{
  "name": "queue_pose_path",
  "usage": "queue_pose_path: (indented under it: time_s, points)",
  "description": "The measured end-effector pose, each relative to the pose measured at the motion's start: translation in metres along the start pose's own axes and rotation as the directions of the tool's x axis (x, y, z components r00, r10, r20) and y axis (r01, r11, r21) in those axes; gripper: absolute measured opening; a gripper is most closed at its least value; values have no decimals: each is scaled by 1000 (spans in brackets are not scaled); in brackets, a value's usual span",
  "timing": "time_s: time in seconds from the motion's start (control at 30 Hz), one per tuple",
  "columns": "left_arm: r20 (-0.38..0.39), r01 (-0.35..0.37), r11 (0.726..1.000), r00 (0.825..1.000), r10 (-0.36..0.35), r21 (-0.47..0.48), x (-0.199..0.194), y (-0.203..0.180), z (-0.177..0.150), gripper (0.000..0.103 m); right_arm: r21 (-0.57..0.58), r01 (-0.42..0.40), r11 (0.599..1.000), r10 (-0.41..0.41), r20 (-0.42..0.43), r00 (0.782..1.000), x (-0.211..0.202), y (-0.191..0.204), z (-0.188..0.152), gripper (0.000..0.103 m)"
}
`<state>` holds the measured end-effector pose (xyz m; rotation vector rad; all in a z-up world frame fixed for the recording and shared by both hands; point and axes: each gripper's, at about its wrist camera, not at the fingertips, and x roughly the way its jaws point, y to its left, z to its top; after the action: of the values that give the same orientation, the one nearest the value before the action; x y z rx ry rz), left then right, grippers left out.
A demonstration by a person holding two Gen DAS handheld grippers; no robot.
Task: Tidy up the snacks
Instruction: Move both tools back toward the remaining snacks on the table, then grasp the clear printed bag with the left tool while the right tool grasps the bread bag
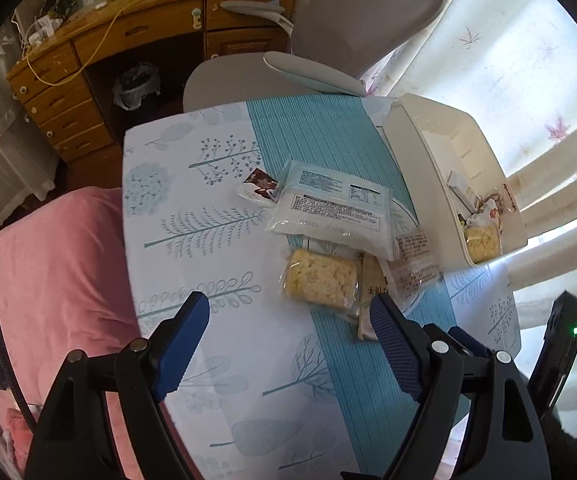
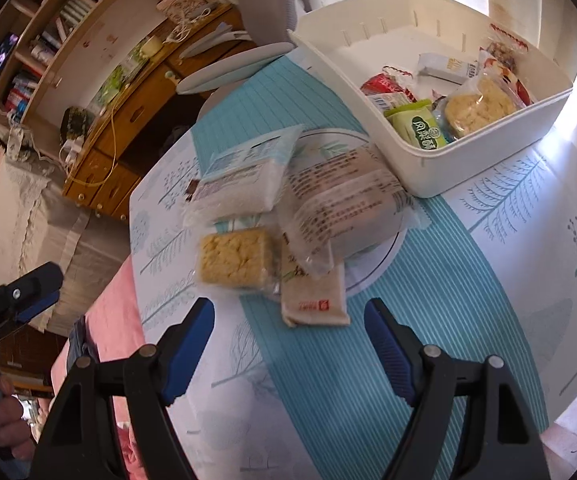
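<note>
Loose snack packs lie on a round plate in the table's middle: a yellow rice-cracker pack (image 1: 320, 280) (image 2: 238, 260), a large white bag with blue print (image 1: 330, 206) (image 2: 244, 172), a clear printed packet (image 2: 340, 200) (image 1: 414, 264), a beige pack (image 2: 314, 294) and a small dark-red pack (image 1: 260, 186). A white bin (image 1: 416, 140) (image 2: 484, 152) at the right holds several snacks. My left gripper (image 1: 290, 334) is open and empty, just short of the yellow pack. My right gripper (image 2: 288, 336) is open and empty, just short of the beige pack.
The table (image 1: 192, 240) has a blue-and-white tree-print cloth. A grey office chair (image 1: 352, 28) stands behind it and a wooden desk (image 1: 100, 52) at the far left. A pink bed cover (image 1: 48, 280) borders the table's left edge. Curtains (image 1: 528, 80) hang at the right.
</note>
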<state>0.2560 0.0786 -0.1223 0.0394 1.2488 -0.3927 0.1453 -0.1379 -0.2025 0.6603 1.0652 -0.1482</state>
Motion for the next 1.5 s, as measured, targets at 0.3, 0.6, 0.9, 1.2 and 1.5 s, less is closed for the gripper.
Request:
queue_pose_path:
  time_s: [0.3,0.6,0.9,1.2,1.5]
  points:
    - [-94,76,985,991,-91,-152,74,-6,33,82,80,15,997,-22,97,995,30,-25,21,78]
    - [-156,108,936,973,-168,-335,143,-5,49,84,39,17,999,-19,51,999,67,-30,39,78]
    - [-239,67,920,956,-170,-386,190,-11,54,85,68,8,998,-8,-4,1000,89,-45,45,90]
    - [-249,12,891,958,-140,-454,213,-14,69,89,-7,37,999,-37,-28,999,96,-37,51,91]
    - [-184,26,835,971,-152,-550,212,-1,73,42,-38,36,999,-38,-64,997,92,-37,52,61]
